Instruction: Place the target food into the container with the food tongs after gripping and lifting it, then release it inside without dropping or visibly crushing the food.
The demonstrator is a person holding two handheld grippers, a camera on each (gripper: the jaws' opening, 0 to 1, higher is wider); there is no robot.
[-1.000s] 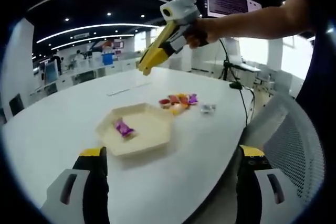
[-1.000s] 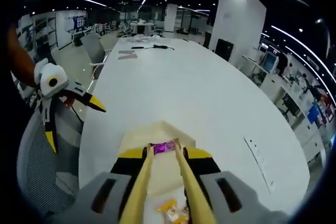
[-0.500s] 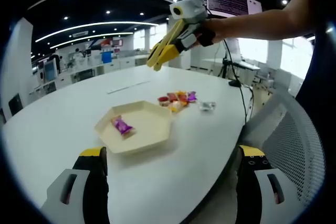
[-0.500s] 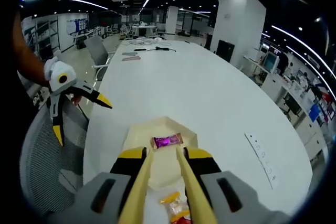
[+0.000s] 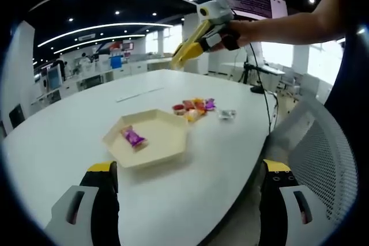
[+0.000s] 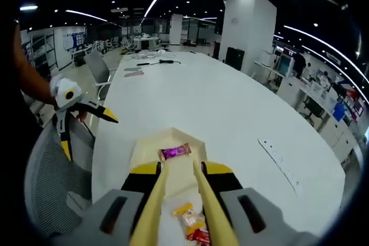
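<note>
A small candy in a shiny purple wrapper (image 5: 134,137) lies flat inside the pale cream hexagonal tray (image 5: 167,148), toward its left part in the left gripper view; its twisted ends stick out on both sides and the wrapper looks whole, not squashed. In the right gripper view the same candy (image 6: 175,152) rests near the far edge of the tray (image 6: 141,152), ahead of the tips of the yellow food tongs (image 6: 199,194), whose two arms stand apart with nothing between them. The right gripper (image 6: 179,172) carries those tongs between its jaws; in the left gripper view it (image 5: 185,57) is held high above the desk (image 5: 69,125), away from the tray. The left gripper (image 5: 187,177) shows its black and yellow jaws wide apart and holding nothing; in the right gripper view it (image 6: 86,131) hangs spread open beside a mesh chair (image 6: 46,182) at the desk's edge. Just beyond the tray on the white desk sits a small heap of other wrapped sweets (image 5: 193,108) in red, orange and purple, with a clear-wrapped piece (image 5: 227,114) a little apart from them.
</note>
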